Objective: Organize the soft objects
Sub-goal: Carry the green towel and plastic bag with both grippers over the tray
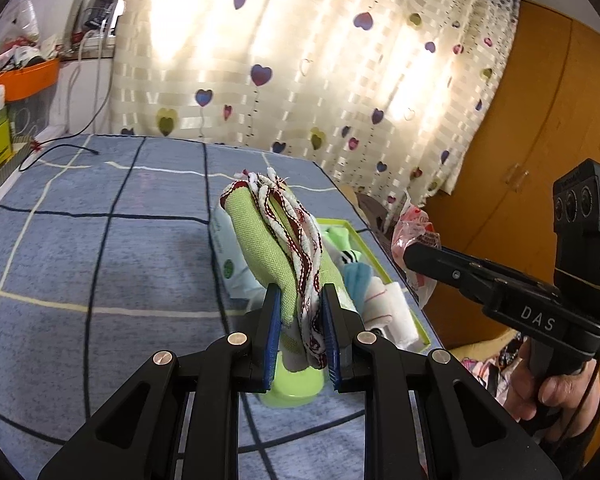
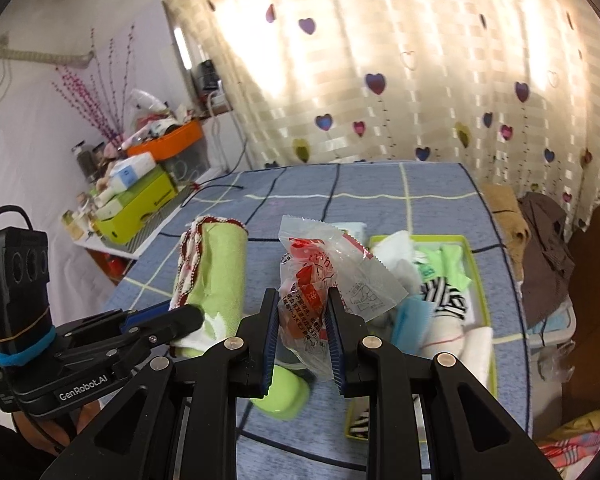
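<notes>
left gripper (image 1: 300, 320) clenched on folded green cloth (image 1: 268, 248), held above bed | right gripper (image 2: 303, 324) pinching crinkly plastic packet (image 2: 324, 276) beside green-rimmed tray (image 2: 476, 264) of socks | risk – slick film could slip out; cloth may unfold if grip loosens

Green tray (image 1: 374, 250): near part hidden behind rolled green cloth (image 1: 268, 248), centre frame. Plastic packet (image 2: 320, 280) print too small to read. Shelf clutter (image 2: 112, 184), left, blurred.
</notes>
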Tool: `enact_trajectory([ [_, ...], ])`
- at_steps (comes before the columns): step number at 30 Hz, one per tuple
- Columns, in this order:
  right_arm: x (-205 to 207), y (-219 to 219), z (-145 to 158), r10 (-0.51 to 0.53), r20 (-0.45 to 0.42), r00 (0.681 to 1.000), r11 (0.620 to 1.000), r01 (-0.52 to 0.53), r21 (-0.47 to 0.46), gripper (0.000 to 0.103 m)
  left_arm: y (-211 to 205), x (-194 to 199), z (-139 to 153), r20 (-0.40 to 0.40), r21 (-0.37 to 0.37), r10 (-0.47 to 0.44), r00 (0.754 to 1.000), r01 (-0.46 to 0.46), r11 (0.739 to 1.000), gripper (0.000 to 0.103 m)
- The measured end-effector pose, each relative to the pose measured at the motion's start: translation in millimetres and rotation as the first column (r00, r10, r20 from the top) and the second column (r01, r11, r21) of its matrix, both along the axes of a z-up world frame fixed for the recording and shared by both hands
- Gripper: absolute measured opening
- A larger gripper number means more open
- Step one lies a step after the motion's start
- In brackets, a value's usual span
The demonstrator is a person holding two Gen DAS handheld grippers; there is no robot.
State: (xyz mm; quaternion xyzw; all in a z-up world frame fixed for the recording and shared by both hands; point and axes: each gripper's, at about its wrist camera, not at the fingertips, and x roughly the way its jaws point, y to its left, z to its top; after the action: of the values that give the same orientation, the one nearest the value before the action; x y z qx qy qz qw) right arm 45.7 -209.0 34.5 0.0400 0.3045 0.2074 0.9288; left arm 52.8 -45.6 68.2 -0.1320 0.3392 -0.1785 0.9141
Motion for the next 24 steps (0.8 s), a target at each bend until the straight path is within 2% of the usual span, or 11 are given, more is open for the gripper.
enact_trajectory([
  [14,2,-55,-28,-0.086,-0.063,0.994,0.996,0.088,0.033,0.021,-40,6,-2,-0.017,0.027,-0.071,0.997,0.071,0.997,0.02],
  [24,10,-78,-70,-0.128,-0.152,0.98,0.99,0.135,0.033,0.021,-57,10,-9,-0.042,0.046,-0.101,0.994,0.103,0.994,0.02],
])
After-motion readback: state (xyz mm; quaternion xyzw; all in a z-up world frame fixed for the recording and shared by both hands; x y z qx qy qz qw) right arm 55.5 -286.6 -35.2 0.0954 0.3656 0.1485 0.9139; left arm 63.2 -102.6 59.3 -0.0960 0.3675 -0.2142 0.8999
